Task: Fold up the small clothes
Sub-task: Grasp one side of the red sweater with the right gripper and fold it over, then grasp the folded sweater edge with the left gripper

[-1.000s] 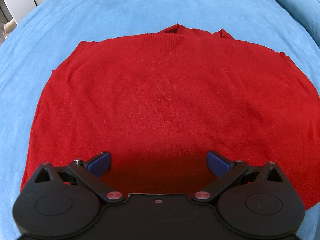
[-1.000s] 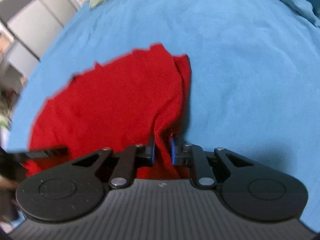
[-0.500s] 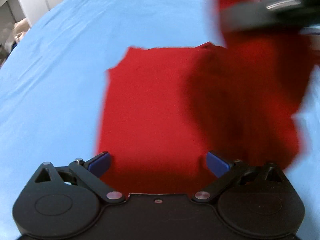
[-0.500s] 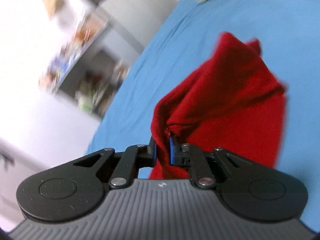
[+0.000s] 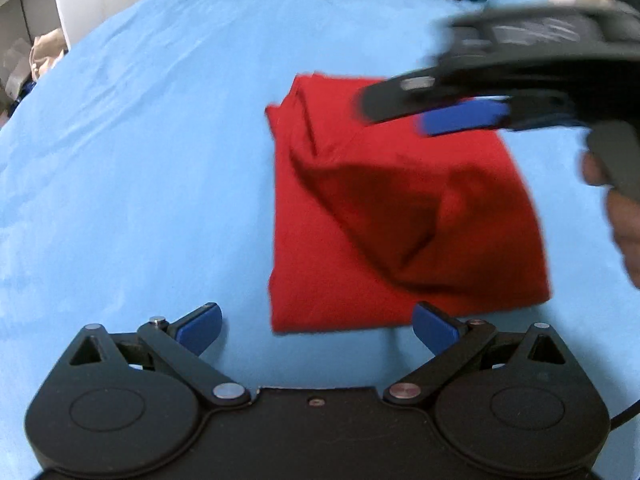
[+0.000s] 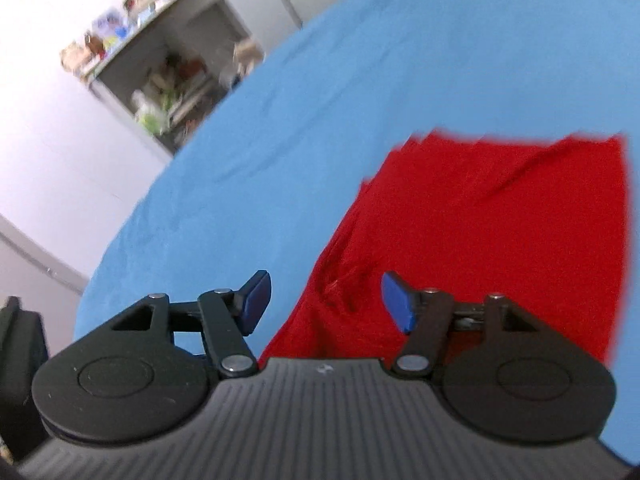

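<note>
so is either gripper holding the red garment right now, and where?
Nothing held. The right gripper is opening over the red sweater's folded edge, pads clear of it; the left gripper is open over the blue sheet.

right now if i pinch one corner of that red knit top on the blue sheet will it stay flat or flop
Probably flop: the red knit top is soft cloth, already sagging into creases where it was doubled over. It looks light, so a single corner should lift easily while the rest trails. On the blue bedsheet, pushing would likely bunch it rather than slide it.
</note>
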Tool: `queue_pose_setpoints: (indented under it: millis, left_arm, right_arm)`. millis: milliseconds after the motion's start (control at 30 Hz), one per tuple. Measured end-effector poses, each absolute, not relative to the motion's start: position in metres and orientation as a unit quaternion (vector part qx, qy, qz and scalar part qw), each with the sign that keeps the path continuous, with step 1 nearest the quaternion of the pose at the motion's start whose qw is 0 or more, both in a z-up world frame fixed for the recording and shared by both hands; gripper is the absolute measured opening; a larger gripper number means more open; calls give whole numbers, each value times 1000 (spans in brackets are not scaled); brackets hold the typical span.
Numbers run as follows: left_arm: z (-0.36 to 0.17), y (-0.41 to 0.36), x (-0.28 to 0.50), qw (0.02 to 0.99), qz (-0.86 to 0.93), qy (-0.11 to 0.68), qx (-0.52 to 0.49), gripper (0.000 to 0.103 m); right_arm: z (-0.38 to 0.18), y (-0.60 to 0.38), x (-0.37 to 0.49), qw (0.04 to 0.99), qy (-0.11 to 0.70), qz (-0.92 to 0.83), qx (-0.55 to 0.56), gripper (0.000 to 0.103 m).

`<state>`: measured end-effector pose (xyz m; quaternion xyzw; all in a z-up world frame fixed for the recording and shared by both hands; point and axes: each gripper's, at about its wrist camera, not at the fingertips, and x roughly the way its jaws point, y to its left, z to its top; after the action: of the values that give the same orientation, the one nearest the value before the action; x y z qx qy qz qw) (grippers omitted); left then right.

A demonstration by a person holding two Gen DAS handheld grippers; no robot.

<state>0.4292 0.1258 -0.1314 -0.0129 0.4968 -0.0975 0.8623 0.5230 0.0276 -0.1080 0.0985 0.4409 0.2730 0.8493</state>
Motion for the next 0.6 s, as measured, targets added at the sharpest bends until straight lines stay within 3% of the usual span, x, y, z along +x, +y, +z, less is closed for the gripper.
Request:
queue_pose_setpoints:
  millis: [133,367,600]
  left_arm:
    - [-112,121,432,870,-113,479,-30,102]
    - [-119,94,456,870,-124,475,-37,101]
    - [-138,58,476,871,-97,481,-35,88]
  right_arm:
    - [-78,-27,476,899,391,185,66,98]
    - [-128,-73,395,895,438,71,46,98]
    - [-164,-71,373,890,444,23,101,98]
